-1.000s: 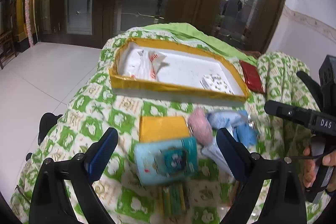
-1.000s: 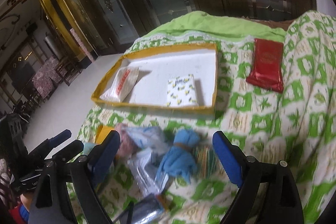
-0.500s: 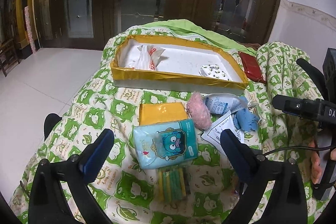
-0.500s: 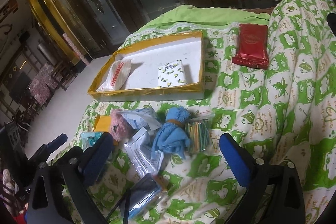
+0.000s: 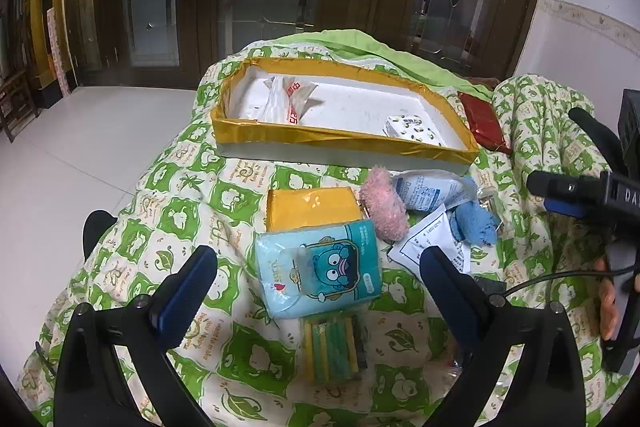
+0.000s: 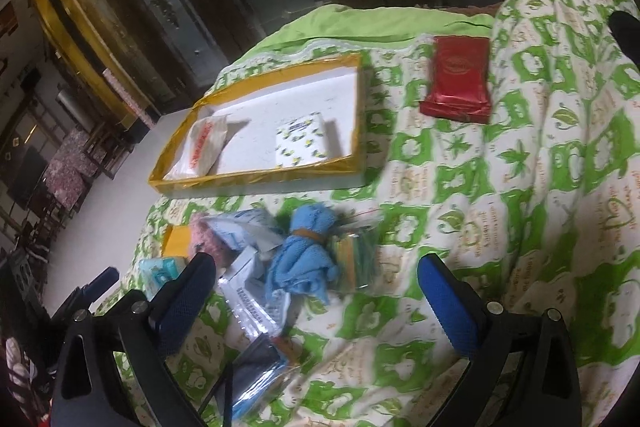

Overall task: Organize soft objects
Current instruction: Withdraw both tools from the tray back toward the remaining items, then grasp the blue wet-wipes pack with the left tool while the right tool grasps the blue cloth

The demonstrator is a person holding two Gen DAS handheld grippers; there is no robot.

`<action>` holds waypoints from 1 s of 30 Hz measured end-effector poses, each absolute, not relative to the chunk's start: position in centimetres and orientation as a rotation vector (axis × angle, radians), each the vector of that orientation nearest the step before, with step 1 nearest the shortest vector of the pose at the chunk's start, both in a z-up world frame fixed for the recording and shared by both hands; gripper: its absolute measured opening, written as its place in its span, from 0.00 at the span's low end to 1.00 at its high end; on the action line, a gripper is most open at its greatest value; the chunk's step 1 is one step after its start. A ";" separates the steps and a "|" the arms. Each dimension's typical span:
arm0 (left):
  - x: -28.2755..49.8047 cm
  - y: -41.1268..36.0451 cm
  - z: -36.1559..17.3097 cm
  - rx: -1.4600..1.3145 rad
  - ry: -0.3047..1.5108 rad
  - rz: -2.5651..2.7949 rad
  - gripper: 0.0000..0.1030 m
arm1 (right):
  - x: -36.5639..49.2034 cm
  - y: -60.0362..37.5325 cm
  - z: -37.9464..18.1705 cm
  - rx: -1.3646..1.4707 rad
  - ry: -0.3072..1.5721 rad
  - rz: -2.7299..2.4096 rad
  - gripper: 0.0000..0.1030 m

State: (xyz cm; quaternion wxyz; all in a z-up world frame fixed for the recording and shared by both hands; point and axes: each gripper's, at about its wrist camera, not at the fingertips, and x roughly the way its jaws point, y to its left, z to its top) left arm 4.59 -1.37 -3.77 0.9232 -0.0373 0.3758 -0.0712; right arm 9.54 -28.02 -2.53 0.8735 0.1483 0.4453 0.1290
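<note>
A yellow-rimmed white tray point(image 5: 344, 141) point(image 6: 256, 179) lies on the green-patterned quilt; it holds a white bag with red print point(image 5: 286, 99) point(image 6: 202, 143) and a small lemon-print pack point(image 5: 410, 129) point(image 6: 302, 143). In front of it lie a yellow pack point(image 5: 312, 205), a pink fuzzy pouch point(image 5: 384, 205), a teal cartoon tissue pack point(image 5: 320, 271), a blue cloth bundle point(image 5: 474, 223) point(image 6: 308, 259) and white sachets point(image 5: 430, 247). My left gripper point(image 5: 320, 279) is open above the tissue pack. My right gripper point(image 6: 316, 279) is open near the blue cloth.
A red packet point(image 5: 482, 123) point(image 6: 458, 79) lies right of the tray. A striped green-yellow pack point(image 5: 332, 347) lies near me, another point(image 6: 352, 259) beside the blue cloth. A dark pouch point(image 6: 256, 367) lies at the front. Wooden glass doors stand behind; the floor drops off left.
Both grippers have pulled back and risen a little, so the objects look farther and lower. The right view has swung right. Nothing was picked up.
</note>
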 end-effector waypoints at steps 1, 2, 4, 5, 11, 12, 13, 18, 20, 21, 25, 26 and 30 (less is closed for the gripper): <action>4.7 -1.4 -3.8 -0.072 0.773 -0.146 0.98 | 9.6 -28.3 -2.7 0.324 0.937 0.263 0.99; 4.7 -1.5 -3.9 -0.067 0.776 -0.145 0.98 | 9.7 -28.5 -2.8 0.333 0.942 0.257 0.99; 4.8 -1.6 -4.2 -0.053 0.785 -0.141 0.98 | 9.8 -28.4 -2.8 0.329 0.946 0.254 0.99; 4.9 -1.7 -4.3 -0.047 0.790 -0.140 0.98 | 9.7 -28.3 -2.8 0.324 0.946 0.254 0.99; 6.2 -1.4 -5.2 -0.045 0.821 -0.111 0.98 | 10.0 -28.4 -2.7 0.313 0.953 0.258 0.99; 6.6 -1.4 -5.3 -0.048 0.823 -0.110 0.98 | 10.3 -28.6 -2.7 0.318 0.953 0.258 0.98; 6.9 -1.4 -5.4 -0.045 0.825 -0.109 0.98 | 10.5 -28.9 -2.6 0.329 0.953 0.256 0.97; 8.0 -2.1 -6.4 -0.014 0.857 -0.108 0.98 | 11.2 -30.4 -2.8 0.393 0.965 0.225 0.83; 8.3 -2.2 -6.9 -0.013 0.871 -0.108 0.98 | 11.5 -30.7 -3.1 0.414 0.982 0.220 0.77; 8.4 -2.2 -7.1 -0.018 0.877 -0.107 0.98 | 11.6 -30.7 -3.1 0.415 0.987 0.219 0.76; 8.6 -1.6 -7.3 -0.055 0.886 -0.110 0.96 | 11.9 -30.2 -3.4 0.393 1.006 0.225 0.66; 8.6 -1.5 -7.3 -0.064 0.887 -0.114 0.94 | 12.0 -29.9 -3.5 0.388 1.009 0.236 0.64; 8.9 -1.5 -7.8 -0.092 0.921 -0.159 0.68 | 11.9 -28.3 -3.7 0.342 1.018 0.289 0.59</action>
